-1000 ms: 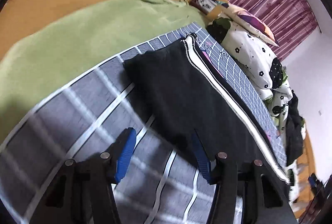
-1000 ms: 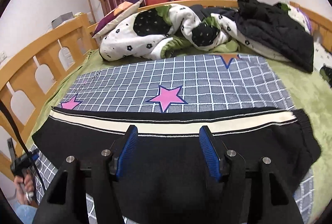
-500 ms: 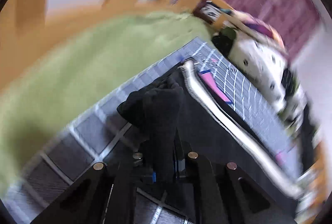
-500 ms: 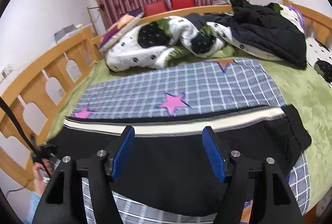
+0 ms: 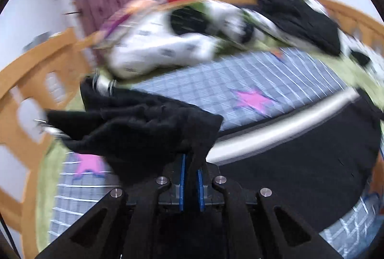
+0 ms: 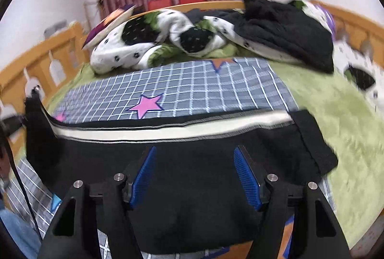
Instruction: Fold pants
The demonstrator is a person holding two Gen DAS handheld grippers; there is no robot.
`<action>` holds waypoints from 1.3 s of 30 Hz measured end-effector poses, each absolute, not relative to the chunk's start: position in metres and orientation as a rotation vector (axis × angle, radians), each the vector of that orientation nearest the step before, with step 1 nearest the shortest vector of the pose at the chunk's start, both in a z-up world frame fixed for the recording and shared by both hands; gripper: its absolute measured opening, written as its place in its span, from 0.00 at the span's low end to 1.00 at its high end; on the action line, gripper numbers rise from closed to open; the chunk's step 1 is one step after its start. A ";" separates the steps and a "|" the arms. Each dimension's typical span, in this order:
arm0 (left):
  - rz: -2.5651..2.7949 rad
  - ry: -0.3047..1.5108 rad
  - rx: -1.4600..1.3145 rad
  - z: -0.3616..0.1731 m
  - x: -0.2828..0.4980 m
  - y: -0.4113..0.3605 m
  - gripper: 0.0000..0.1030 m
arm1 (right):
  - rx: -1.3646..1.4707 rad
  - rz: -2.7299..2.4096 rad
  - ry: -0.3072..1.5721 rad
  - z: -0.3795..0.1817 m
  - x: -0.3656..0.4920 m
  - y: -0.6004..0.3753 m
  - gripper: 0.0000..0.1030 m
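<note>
Black pants (image 6: 196,177) with a cream side stripe (image 6: 168,130) lie across a grey checked sheet (image 6: 192,88) on the bed. My left gripper (image 5: 190,167) is shut on the pants' left end (image 5: 144,131) and holds it bunched and lifted off the bed; the view is blurred. In the right wrist view that lifted end (image 6: 36,124) stands up at the far left. My right gripper (image 6: 195,170) is open and empty, hovering over the middle of the pants. The rest of the pants (image 5: 300,170) lies flat.
A white and black spotted duvet (image 6: 148,45) and a black garment (image 6: 288,30) are piled at the back of the bed. A wooden rail (image 6: 48,54) runs along the left and back. Green blanket (image 6: 336,110) covers the right side.
My left gripper closed on the pants' left end, lifted it and swung round toward the bed's middle. My right gripper stayed open above the pants, shifting only a little.
</note>
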State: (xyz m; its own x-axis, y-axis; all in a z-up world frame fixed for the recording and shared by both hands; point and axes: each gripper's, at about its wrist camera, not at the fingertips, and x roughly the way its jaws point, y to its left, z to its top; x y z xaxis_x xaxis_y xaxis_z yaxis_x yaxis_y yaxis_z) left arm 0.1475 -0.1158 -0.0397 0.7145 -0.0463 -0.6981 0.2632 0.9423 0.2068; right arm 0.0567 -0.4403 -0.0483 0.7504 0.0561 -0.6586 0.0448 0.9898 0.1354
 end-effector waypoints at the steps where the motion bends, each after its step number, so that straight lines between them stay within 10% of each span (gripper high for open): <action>1: -0.221 0.777 0.344 -0.051 0.145 -0.138 0.08 | 0.172 0.003 0.734 -0.054 0.052 -0.452 0.65; 10: -0.447 0.866 0.762 -0.145 0.078 -0.255 0.11 | 0.192 -0.030 0.781 -0.086 0.027 -0.488 0.65; 18: -0.567 0.802 0.685 -0.090 0.025 -0.232 0.34 | 0.159 0.027 0.799 -0.090 0.031 -0.454 0.65; 20: -0.496 0.781 0.656 -0.076 0.022 -0.217 0.54 | 0.181 0.067 0.802 -0.089 0.035 -0.439 0.65; 36: 0.100 0.971 -0.117 -0.078 0.120 0.065 0.60 | 0.319 0.282 0.994 -0.139 0.117 -0.310 0.64; 39: 0.101 0.994 -0.198 -0.089 0.133 0.093 0.60 | 0.346 0.269 1.076 -0.170 0.132 -0.296 0.50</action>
